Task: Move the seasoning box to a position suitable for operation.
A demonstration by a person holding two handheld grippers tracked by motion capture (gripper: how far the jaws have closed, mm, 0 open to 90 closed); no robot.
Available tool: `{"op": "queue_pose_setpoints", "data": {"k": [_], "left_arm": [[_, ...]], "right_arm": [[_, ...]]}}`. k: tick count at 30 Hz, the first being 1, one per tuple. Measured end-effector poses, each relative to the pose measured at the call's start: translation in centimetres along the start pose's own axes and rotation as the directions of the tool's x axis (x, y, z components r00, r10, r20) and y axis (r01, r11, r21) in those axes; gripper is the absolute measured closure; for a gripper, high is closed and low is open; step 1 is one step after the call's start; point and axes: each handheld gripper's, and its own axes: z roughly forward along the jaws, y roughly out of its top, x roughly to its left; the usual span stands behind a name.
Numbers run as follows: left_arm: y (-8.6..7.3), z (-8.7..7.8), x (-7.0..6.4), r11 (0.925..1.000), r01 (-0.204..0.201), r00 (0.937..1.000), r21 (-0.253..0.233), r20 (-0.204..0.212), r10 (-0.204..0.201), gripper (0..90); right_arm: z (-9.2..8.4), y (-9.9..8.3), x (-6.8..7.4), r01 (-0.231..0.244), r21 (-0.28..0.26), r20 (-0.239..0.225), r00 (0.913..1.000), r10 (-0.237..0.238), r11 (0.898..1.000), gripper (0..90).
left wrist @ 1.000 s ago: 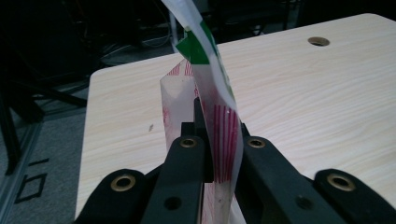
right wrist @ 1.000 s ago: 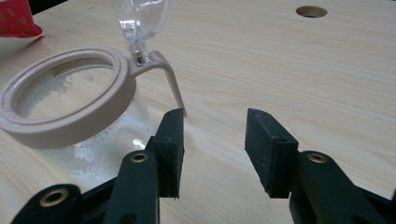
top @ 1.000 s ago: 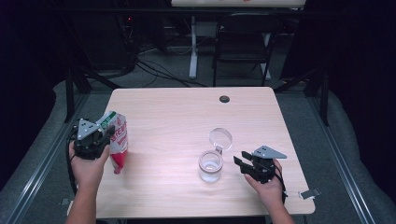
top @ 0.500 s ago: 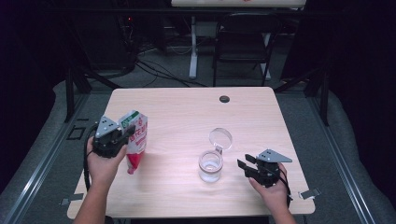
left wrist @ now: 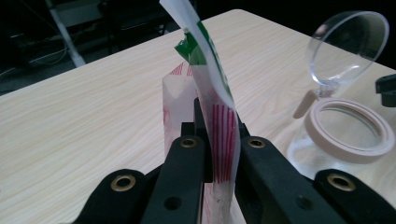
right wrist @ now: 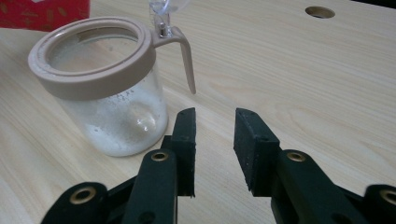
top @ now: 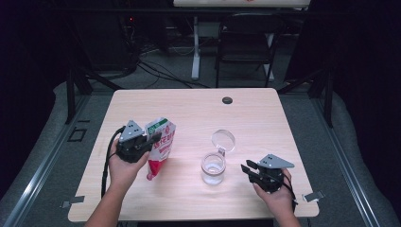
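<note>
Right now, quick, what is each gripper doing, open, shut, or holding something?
Left gripper: shut on the pouch.
Right gripper: open, nothing between its jaws, which have just been closing, beside the glass jar.

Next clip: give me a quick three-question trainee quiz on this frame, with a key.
1. True or false: the left gripper is shut on the red, white and green foil pouch.
2. The clear glass jar's hinged clear lid is: A) shut B) flipped open C) lying on the table.
3. What, if anything, is between the right gripper's jaws?

Key: 1 true; 2 B; 3 nothing, they stand apart beside the jar, above the pale wooden table.
</note>
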Motion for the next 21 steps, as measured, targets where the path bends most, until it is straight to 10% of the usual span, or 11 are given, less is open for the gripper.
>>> {"op": "queue_pose_setpoints", "data": {"k": [9,14,21], "left_arm": [[0.6,0.9,-3.1,0.9969,-0.079,0.9938,-0.001,0.078,0.079,90.0],[0.1,1.6,-4.2,0.9976,-0.069,0.9844,-0.007,0.162,0.070,90.0],[-0.4,1.2,-4.5,0.9975,-0.070,0.9829,0.003,0.171,0.069,90.0]], "right_arm": [[-1.6,2.1,1.0,0.049,-0.055,-0.019,0.9986,-0.050,0.997,75.2],[-2.5,3.3,1.7,0.061,-0.088,-0.060,0.9960,-0.067,0.994,77.2],[-3.2,5.8,3.3,0.101,-0.114,-0.150,0.9817,-0.118,0.988,75.1]]}}
